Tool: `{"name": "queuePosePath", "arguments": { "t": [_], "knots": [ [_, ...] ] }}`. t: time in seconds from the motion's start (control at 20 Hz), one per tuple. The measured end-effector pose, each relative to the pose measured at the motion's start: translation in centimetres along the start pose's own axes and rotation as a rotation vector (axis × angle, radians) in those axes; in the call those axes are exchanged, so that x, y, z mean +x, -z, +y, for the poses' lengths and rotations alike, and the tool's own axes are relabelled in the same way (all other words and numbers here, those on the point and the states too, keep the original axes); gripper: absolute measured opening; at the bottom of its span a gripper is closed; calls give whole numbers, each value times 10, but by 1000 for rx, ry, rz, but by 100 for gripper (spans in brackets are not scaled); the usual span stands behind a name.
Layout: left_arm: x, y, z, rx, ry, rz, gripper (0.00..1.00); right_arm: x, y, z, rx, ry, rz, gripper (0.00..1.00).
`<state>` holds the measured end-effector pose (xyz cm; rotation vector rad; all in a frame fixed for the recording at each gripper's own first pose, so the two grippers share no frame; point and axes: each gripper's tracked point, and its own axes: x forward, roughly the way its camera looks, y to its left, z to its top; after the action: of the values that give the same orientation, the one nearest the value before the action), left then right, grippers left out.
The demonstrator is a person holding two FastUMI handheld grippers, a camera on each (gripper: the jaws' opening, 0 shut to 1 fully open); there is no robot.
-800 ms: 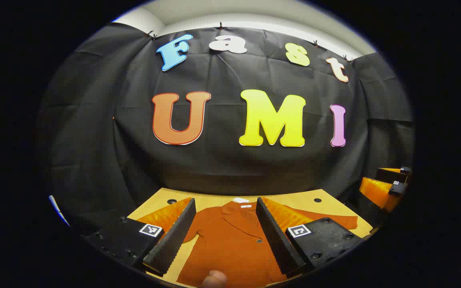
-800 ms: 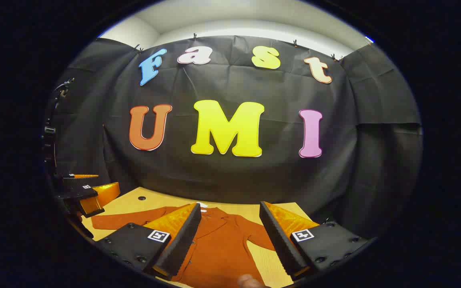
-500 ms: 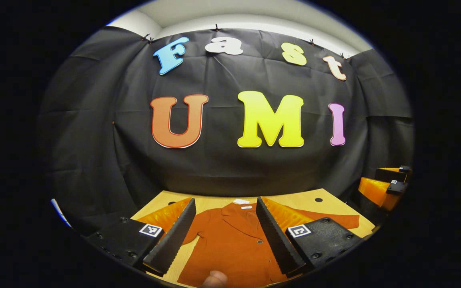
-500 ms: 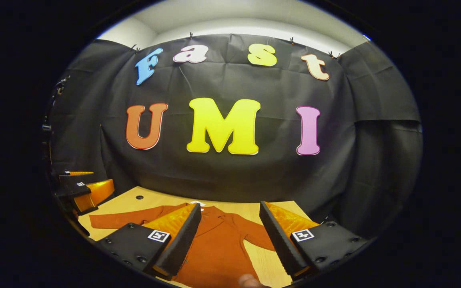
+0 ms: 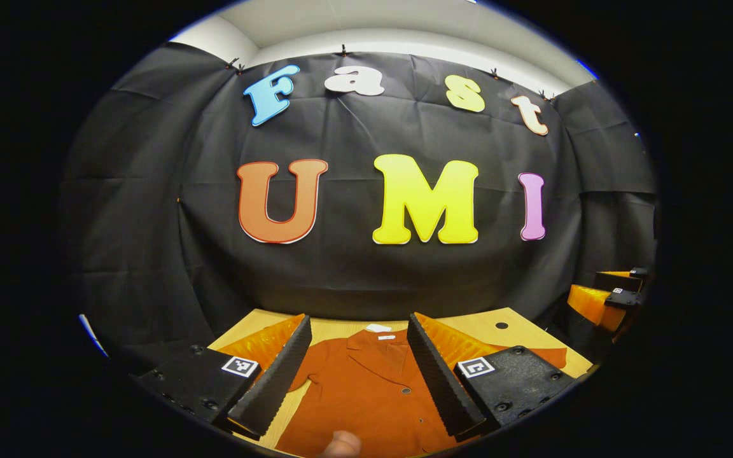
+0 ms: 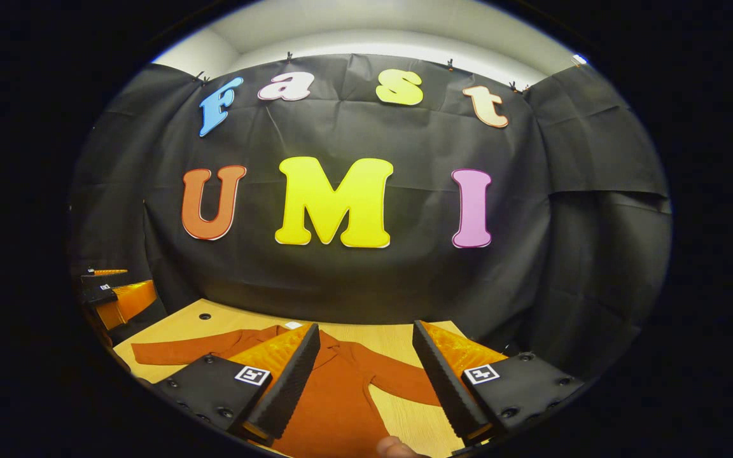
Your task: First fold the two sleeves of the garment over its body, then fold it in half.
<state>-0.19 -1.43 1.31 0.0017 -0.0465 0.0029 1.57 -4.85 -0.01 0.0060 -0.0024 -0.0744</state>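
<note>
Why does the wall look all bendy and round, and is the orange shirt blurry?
Left gripper view: the fisheye lens bows the cloth wall and table; the orange garment is sharp, evenly lit, no glare. Right gripper view: same curving, the garment looks stretched sideways but in focus; the rim falls dark.

- The garment (image 5: 366,388) I see is a rust-orange cloth, matt and soft-looking, with small dark buttons that look like plastic.
- The table (image 6: 398,340) under it has a light wood finish, smooth, with a fine grain.
- The booth wall (image 5: 150,254) is a black cloth, matt, with creases and fold lines.
- On my left gripper (image 5: 359,372) the inner faces of the fingers (image 5: 277,375) are ribbed and matt, like rubber.
- The same ribbed faces show on my right gripper (image 6: 366,375).
- The ceiling strip (image 6: 366,32) above looks painted, plain and matt.
</note>
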Motion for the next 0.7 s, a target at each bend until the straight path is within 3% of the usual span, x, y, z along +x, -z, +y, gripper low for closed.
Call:
{"name": "queuePosePath", "arguments": {
  "t": [0.2,0.35,0.7],
  "knots": [
    [1,6,-1,-15,-8,19,98,11,-3,-14,-32,20,-10,94],
    [2,13,-5,-26,-10,39,98,24,-4,-45,-53,78,-18,94],
    [-3,17,-13,-15,-42,61,98,71,30,-167,-22,255,23,94]
  ]
}}
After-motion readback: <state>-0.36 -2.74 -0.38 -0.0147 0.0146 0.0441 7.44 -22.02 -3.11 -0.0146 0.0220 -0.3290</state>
